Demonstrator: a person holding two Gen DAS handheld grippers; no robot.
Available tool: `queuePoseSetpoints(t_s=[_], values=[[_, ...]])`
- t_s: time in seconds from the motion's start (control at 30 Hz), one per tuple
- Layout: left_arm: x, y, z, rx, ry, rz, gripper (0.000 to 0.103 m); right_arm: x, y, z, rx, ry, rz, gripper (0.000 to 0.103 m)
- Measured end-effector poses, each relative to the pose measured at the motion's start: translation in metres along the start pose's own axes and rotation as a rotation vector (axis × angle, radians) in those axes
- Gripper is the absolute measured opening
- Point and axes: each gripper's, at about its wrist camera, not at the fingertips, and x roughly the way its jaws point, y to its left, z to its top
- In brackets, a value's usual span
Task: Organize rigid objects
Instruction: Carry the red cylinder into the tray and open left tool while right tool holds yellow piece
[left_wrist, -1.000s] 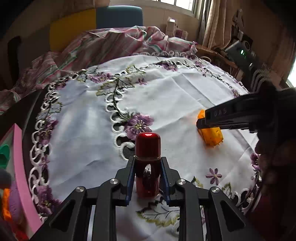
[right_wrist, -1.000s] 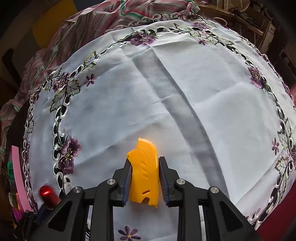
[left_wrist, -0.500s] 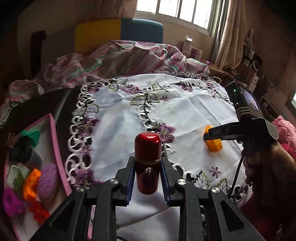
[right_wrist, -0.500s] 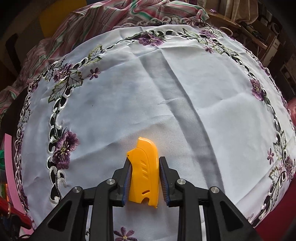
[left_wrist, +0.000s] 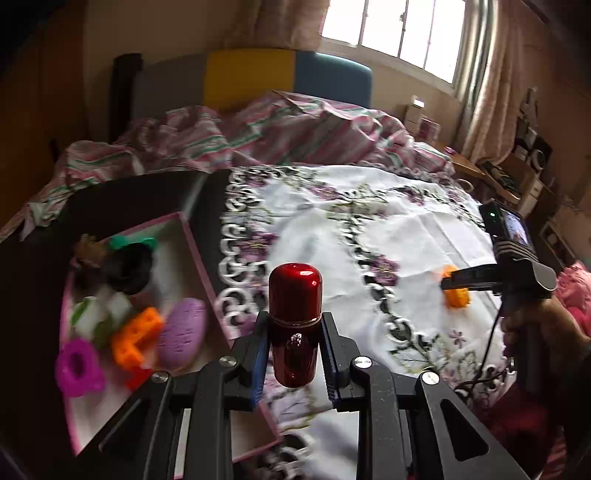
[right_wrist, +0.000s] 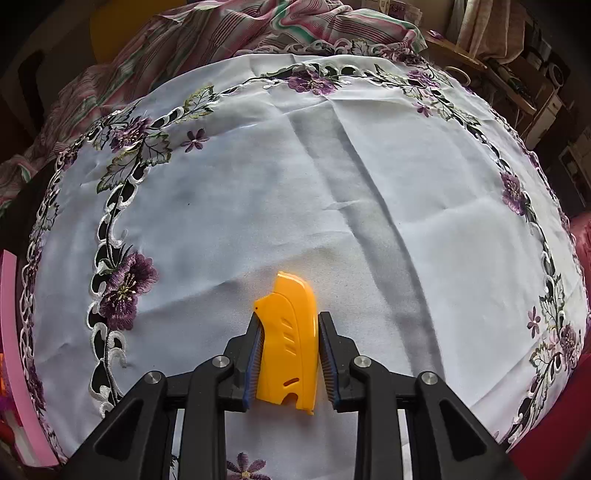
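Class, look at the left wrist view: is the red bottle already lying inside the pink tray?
No, the red bottle is upright between the pads of the left claw, beside the pink tray, not in it.

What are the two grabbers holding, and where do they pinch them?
The left gripper pinches the red bottle around its lower body, below the cap. The right gripper pinches the yellow plastic piece by its long sides.

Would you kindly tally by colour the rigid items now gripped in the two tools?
Red: 1, the red bottle in the left tool.
Yellow: 1, the yellow plastic piece in the right tool.
Total: 2.
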Motion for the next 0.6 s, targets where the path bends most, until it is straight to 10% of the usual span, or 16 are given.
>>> queuePoseSetpoints(t_s=[0.6], values=[[-0.033,0.078,-0.028,-0.133,-0.003,0.156,0.026,-0.002,0.008,-0.001,-0.053,-0.01,-0.035,0.028]])
